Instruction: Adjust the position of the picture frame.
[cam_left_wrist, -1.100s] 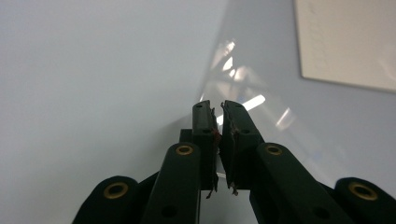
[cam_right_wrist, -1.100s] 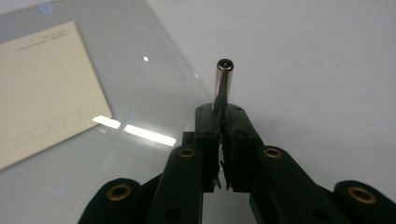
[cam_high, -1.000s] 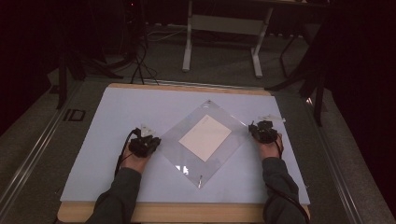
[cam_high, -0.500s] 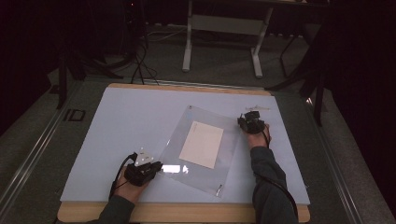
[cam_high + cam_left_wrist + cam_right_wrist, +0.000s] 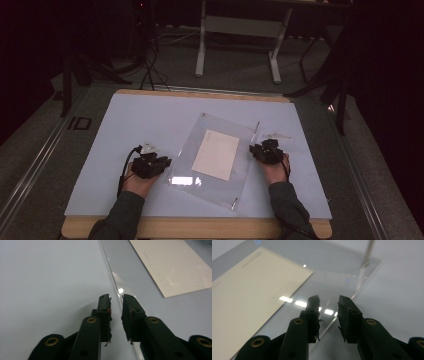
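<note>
I see a clear plastic sheet point(image 5: 212, 160) lying flat on the pale blue mat point(image 5: 150, 120), turned at a slant, with a cream paper point(image 5: 216, 154) lying at its middle; whether the paper sits on top or underneath I cannot tell. My left gripper point(image 5: 162, 164) sits at the sheet's left edge and my right gripper point(image 5: 256, 151) at its right edge.

In the left gripper view, the left gripper point(image 5: 116, 298) has its jaws a narrow gap apart, and they have just been opening. The sheet's edge point(image 5: 110, 267) runs up out of that gap, but the pads are not pressing on it. The paper's corner point(image 5: 175, 267) is cut off at the top and right of the picture.

In the right gripper view, the right gripper point(image 5: 329, 301) likewise shows jaws parted, having just opened, with the sheet's edge point(image 5: 359, 282) passing between them, unpinched. The paper point(image 5: 249, 290) runs off the left side of the picture.

From above, both grippers are dark shapes whose jaws I can barely make out. Some small clear thing point(image 5: 276, 135) lies on the mat beyond the right gripper; it is too faint for me to identify.
</note>
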A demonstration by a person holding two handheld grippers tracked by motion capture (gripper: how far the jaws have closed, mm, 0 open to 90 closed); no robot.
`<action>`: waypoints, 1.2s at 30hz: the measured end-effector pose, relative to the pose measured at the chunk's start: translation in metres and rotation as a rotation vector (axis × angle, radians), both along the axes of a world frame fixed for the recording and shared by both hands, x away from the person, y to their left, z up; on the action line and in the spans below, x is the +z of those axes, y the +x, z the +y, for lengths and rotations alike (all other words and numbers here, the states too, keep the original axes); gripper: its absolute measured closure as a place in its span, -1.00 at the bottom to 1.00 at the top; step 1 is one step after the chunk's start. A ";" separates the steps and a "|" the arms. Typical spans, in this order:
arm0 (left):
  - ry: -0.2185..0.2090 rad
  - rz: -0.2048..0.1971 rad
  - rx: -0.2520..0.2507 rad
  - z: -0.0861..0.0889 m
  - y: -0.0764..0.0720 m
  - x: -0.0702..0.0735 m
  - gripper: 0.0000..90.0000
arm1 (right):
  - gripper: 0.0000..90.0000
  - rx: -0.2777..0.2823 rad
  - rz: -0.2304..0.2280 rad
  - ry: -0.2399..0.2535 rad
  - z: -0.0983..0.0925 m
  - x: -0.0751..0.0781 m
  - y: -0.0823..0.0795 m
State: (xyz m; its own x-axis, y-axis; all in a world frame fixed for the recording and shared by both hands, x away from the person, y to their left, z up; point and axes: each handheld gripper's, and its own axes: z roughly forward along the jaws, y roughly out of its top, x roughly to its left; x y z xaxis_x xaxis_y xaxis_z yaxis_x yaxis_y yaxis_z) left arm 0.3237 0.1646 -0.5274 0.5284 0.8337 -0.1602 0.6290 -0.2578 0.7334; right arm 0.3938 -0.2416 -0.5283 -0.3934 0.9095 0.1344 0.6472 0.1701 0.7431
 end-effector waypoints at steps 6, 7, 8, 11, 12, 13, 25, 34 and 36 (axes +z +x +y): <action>-0.020 0.023 -0.054 -0.009 -0.004 -0.007 0.83 | 0.48 -0.048 0.029 0.040 0.002 -0.005 -0.009; -0.019 0.029 -0.062 -0.010 -0.004 -0.007 0.83 | 0.48 -0.048 0.029 0.040 0.002 -0.005 -0.009; -0.024 0.039 -0.055 -0.010 -0.004 -0.007 0.81 | 0.45 -0.050 0.027 0.044 0.003 -0.006 -0.008; -0.037 0.052 -0.050 -0.010 -0.003 -0.007 0.82 | 0.47 -0.057 0.024 0.043 0.003 -0.006 -0.006; -0.037 0.050 -0.052 -0.010 -0.003 -0.007 0.82 | 0.47 -0.063 0.021 0.045 0.002 -0.007 -0.003; -0.044 0.054 -0.039 -0.010 -0.005 -0.008 0.83 | 0.49 -0.064 0.019 0.051 0.001 -0.007 0.000; 0.005 0.021 -0.051 -0.018 -0.029 -0.006 0.91 | 0.59 -0.040 0.029 0.024 0.009 -0.004 0.040; -0.007 -0.016 -0.072 -0.017 -0.029 -0.009 0.85 | 0.66 0.009 -0.040 0.006 0.015 0.001 0.021; 0.019 -0.033 -0.074 -0.021 -0.028 -0.009 0.80 | 0.69 0.088 -0.091 -0.006 0.015 0.005 -0.009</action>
